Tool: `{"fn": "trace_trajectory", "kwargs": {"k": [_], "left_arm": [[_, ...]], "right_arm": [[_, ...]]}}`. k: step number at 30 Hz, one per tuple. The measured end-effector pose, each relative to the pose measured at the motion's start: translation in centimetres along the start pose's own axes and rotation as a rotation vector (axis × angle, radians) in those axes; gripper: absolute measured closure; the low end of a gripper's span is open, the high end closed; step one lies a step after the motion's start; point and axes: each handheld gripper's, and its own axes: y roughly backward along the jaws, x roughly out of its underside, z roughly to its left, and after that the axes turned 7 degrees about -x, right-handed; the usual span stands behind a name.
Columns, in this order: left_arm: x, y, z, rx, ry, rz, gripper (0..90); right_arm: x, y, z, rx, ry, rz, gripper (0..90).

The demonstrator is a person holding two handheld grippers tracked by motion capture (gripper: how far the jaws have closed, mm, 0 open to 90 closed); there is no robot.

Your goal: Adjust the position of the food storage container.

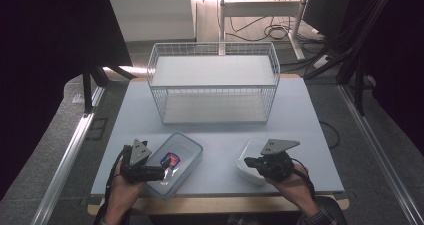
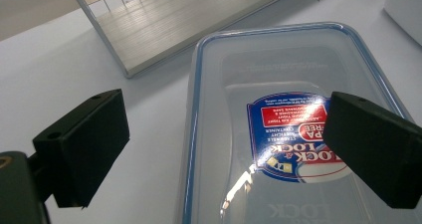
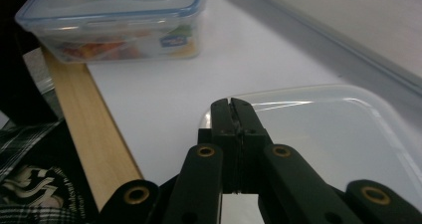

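Nearest, the left gripper (image 1: 161, 174) hangs with jaws spread wide over one clear lock-lid container (image 1: 174, 162), its labelled lid directly beneath them. Its long axis runs diagonally, from the table's (image 1: 220, 135) near edge toward the far right. Alongside, the right gripper (image 1: 248, 162) has jaws pressed together, empty, above one white lidded box (image 1: 248, 157). Farther back stands one white wire basket (image 1: 214, 82).

Pale tabletop (image 1: 300, 115) carries a white wire basket (image 1: 214, 82), clear lidded container (image 1: 176, 161) and white container (image 1: 248, 160).
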Motion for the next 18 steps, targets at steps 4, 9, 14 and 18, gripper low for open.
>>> {"fn": "trace_trajectory", "kwargs": {"k": [4, 9, 14, 18], "left_arm": [[0.0, 0.0, 0.0, -0.005, 0.0, -0.003, 4.2], [0.1, 0.0, 0.0, -0.016, -0.022, 0.009, 4.4], [0.1, 0.0, 0.0, -0.021, -0.033, 0.012, 4.6], [0.2, -0.1, 0.0, -0.018, -0.033, 0.017, 4.7]], "right_arm": [[-0.1, -0.9, 0.9, -0.037, 0.015, 0.022, 89.0], [-0.1, -2.4, 2.1, -0.043, 0.07, 0.091, 89.0], [0.4, -2.6, 1.7, -0.024, 0.071, 0.128, 89.2], [0.6, -2.1, 1.2, -0.011, 0.06, 0.127, 89.2]]}}
